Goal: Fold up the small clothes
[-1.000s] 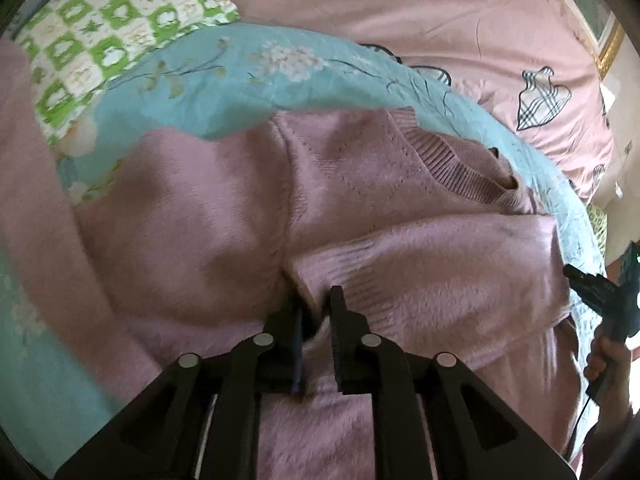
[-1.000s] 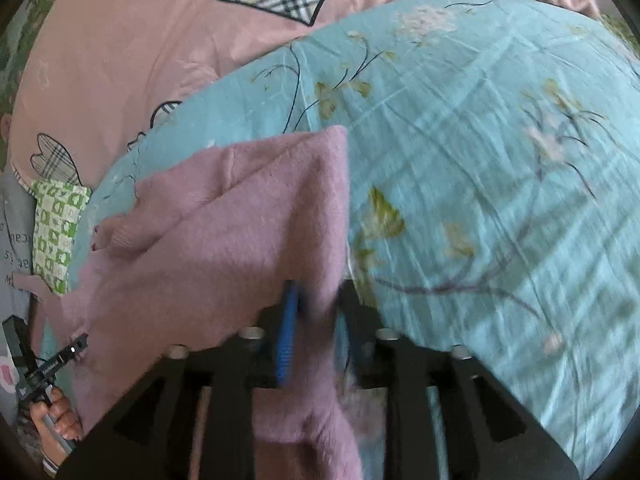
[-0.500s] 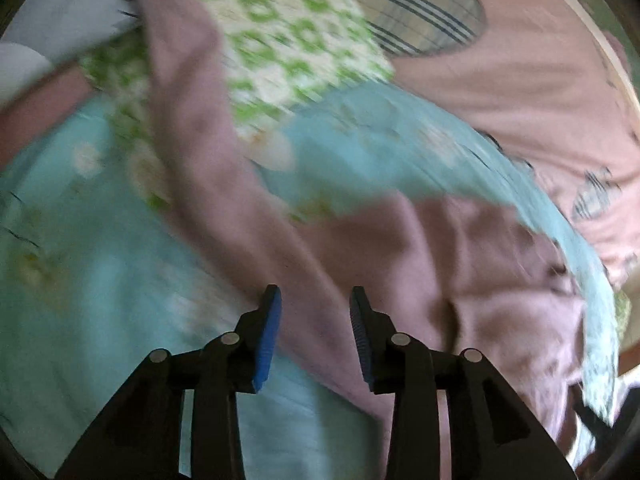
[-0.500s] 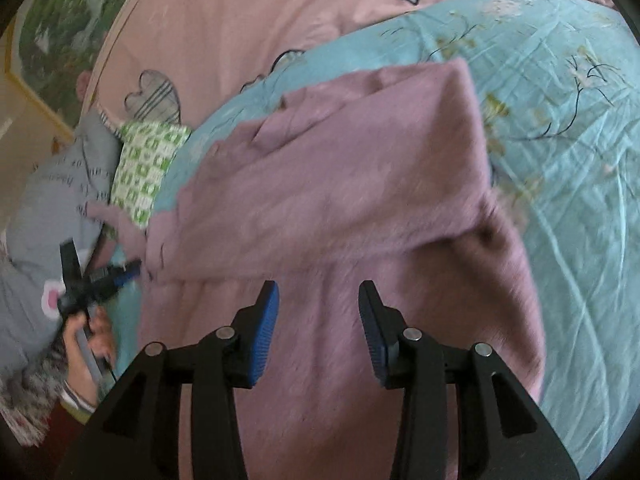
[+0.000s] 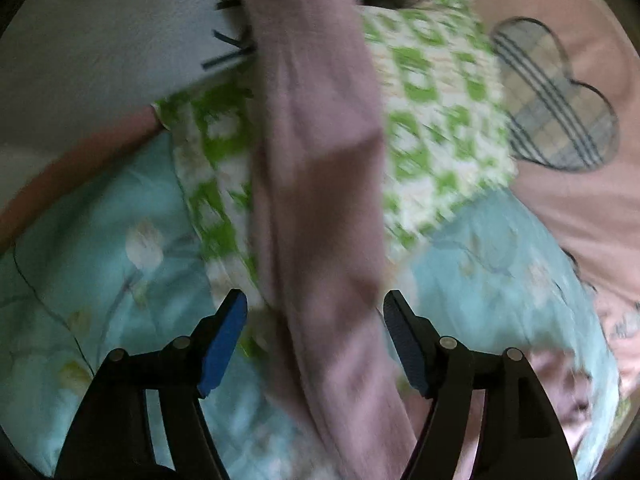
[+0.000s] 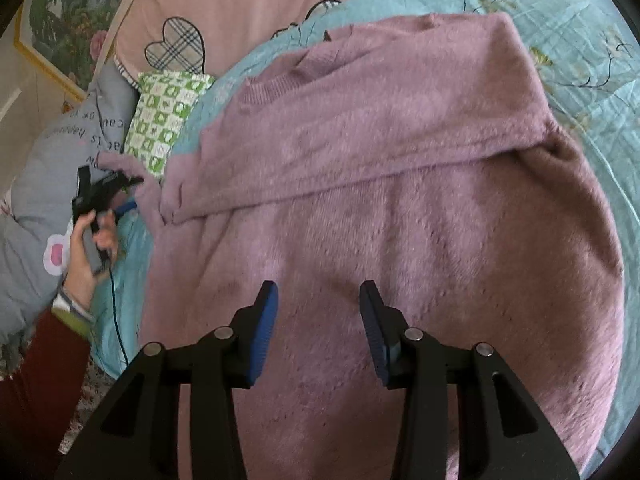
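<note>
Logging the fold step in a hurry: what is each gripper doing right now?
Left gripper: jaws opening, the pink knitted sweater's sleeve between them, not pinched.
Right gripper: open, empty, above the sweater body.

1. The mauve sweater is showing a soft, fuzzy matt knit with ribbed edging at the neck.
2. The turquoise bedspread is looking like smooth, faintly creased woven cloth with a floral print.
3. The green checked cloth is appearing as thin printed cotton.
4. The right gripper is showing matt black plastic arms, ridged blue pads and shiny metal pins.
</note>
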`<state>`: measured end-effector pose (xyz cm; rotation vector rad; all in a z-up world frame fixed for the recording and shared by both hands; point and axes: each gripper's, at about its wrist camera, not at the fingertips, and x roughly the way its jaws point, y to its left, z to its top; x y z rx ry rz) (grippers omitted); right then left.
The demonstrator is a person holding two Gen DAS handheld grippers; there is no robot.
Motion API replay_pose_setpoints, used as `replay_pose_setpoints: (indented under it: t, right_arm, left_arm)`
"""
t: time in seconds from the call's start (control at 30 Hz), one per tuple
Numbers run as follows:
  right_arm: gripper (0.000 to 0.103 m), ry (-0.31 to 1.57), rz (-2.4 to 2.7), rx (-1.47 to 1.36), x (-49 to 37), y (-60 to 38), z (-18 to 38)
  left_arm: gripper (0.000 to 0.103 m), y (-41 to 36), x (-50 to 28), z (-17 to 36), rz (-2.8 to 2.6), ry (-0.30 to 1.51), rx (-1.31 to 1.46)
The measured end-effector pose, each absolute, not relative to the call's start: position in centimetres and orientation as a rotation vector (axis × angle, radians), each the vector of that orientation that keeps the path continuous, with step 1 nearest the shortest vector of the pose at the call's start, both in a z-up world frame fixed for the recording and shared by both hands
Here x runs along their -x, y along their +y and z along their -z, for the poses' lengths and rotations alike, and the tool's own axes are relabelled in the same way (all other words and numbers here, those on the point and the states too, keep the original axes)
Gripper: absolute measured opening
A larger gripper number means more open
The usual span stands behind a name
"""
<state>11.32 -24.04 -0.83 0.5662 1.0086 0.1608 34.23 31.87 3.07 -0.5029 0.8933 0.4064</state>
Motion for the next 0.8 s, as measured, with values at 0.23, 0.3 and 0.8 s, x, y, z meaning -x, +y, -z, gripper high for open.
replay_pose_setpoints:
  t: [0.23,0.3,0.8]
  right_arm:
    - [0.044,1.008,-0.176,-0.562,-10.9,-23.9,1.0]
    - [0.044,0.999,-0.188,-0.570,-10.8,-23.8,0.9]
    - [0.044,0.926,-0.132,-0.679,-6.4,-26.7,-0.3]
  left_arm:
    - [0.009,29.5,-34.7,-3.4,-0.366,0.842,0.406]
    - [0.008,27.3,-33.8,-4.8,-0.320,0.803,0.367]
    - [0.008,-0.6,-27.8,-10.3,0.191,0.680,0.045]
